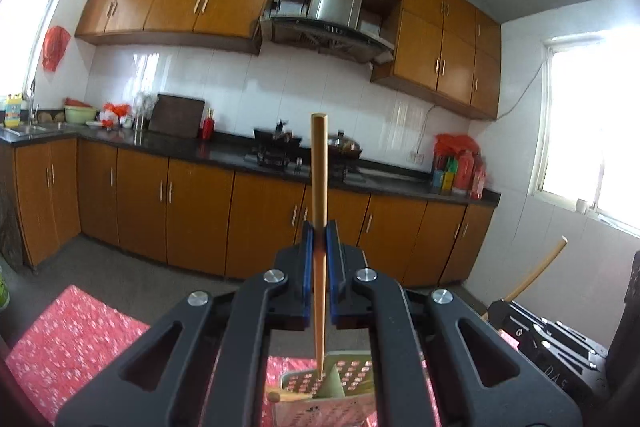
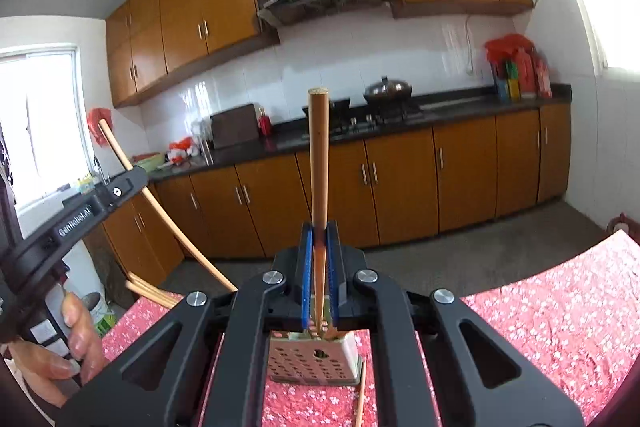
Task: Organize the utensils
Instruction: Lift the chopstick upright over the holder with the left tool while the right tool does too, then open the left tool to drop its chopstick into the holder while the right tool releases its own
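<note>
My left gripper [image 1: 319,227] is shut on a wooden chopstick [image 1: 319,171] that stands upright, its thin tip over a perforated green utensil holder [image 1: 340,387] on the red floral tablecloth [image 1: 72,339]. My right gripper [image 2: 319,227] is shut on a second wooden chopstick [image 2: 319,155], also upright, its tip at the mouth of the same utensil holder [image 2: 308,363]. Another chopstick [image 2: 361,393] lies on the tablecloth [image 2: 560,307] just right of the holder. The left gripper's body [image 2: 80,211] with its chopstick [image 2: 168,219] shows at the left of the right wrist view, a hand [image 2: 76,343] on its handle.
Behind the table runs a kitchen counter [image 1: 224,151] with a stove [image 1: 276,151], a wok [image 2: 387,89], bottles [image 1: 460,171] and a cutting board [image 1: 176,115]. Wooden cabinets line the wall above and below. A chair back [image 2: 152,291] stands at the table's left edge.
</note>
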Available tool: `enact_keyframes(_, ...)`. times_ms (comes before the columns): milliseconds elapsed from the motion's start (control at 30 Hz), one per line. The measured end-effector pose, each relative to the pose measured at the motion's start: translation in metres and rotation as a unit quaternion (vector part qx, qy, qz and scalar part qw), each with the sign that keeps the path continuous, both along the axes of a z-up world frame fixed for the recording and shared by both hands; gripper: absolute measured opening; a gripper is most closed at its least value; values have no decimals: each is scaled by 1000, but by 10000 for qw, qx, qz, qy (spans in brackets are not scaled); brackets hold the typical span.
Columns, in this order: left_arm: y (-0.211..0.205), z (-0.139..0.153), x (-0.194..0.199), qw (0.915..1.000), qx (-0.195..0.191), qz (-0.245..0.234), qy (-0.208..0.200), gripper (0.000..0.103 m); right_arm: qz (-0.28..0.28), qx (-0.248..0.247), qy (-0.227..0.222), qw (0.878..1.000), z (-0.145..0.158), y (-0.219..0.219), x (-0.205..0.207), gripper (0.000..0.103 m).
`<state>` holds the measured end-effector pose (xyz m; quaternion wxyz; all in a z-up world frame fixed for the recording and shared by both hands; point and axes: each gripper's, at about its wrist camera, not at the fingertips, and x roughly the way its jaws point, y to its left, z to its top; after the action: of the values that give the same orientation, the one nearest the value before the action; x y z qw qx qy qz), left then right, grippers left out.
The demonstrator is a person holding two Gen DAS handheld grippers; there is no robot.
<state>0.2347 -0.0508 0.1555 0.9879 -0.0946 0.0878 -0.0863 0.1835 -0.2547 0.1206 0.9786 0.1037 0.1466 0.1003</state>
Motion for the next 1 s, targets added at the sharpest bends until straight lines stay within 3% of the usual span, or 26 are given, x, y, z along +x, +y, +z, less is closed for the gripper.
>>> enact_keyframes(133,5,-15,9,9997,42,-6,248,11,57,9,176,9998,-7,-1,4,9)
enact_keyframes(200,9,-15,6,9997,68,27,240,18,25,-4,154,9999,-4,-1,1,16)
enact_keyframes(267,15,-10,-1,9998,50,48,181,35,-22,10,67,10000,3,-3,-4,32)
enact_keyframes(433,32,3,-22,9999,70,81,135,37,-135,79,-155,9998,20,-12,-26,33)
enact_keyframes(500,39,5,-35,9997,144,35,189,46,-220,38,-215,9995,23,-17,-37,34)
enact_keyframes(533,43,4,-43,9996,185,1,215,58,-330,-32,-235,9992,21,-22,-47,41)
enact_keyframes(567,48,0,-51,9995,215,-20,229,66,-409,-77,-229,9989,18,-26,-51,55)
enact_keyframes(633,59,-14,-71,9989,350,26,311,86,-659,-235,-129,9975,5,-34,-63,72)
enact_keyframes(667,64,-23,-79,9985,411,67,369,92,-756,-306,-58,9966,-3,-37,-66,75)
enact_keyframes(833,88,-94,-93,9886,897,288,1173,95,-1117,-556,950,9876,-77,-50,-64,75)
enact_keyframes(900,98,-126,-88,9818,900,348,1634,95,-988,-488,1466,9830,-113,-46,-60,75)
enact_keyframes(1000,106,-165,-78,9698,887,386,2237,95,-577,-390,2110,9750,-153,-31,-52,67)
